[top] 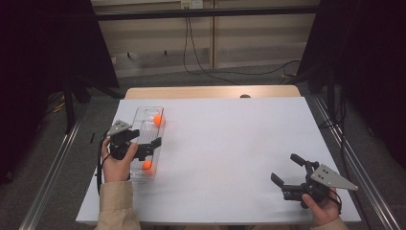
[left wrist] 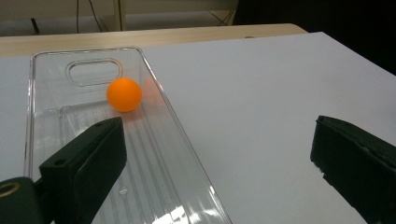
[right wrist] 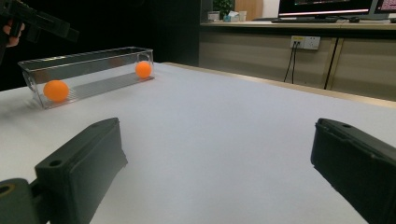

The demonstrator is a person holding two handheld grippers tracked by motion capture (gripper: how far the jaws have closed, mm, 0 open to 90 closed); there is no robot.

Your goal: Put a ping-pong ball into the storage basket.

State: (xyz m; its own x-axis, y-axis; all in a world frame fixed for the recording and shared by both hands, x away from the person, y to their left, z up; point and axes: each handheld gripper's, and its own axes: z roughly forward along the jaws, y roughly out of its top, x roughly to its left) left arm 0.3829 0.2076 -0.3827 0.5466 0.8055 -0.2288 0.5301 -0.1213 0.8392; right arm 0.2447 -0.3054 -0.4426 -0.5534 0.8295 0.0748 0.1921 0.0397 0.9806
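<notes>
Here your left gripper point(top: 154, 147) hangs wide open and empty above the clear tray point(top: 140, 114) by the surface's point(top: 230, 153) left edge. Two glossy orange balls point(top: 157, 120) already lie inside, at opposite ends. Your right gripper point(top: 286, 168) rests open and empty near the near-right corner; apparently nothing remains.

Even overhead light falls on the white desk point(top: 230, 143), which reads bright in the high view while the floor and the curtains on both sides sink into near black. Shadows on the desk are soft and faint. In the left gripper view, glare streaks the near rim of the clear tray point(left wrist: 187, 212), and an orange ball point(left wrist: 123, 94) throws a pale reflection on the tray wall. All three pictures look slightly soft and grainy; the near black claws blur at the bottom edges.
</notes>
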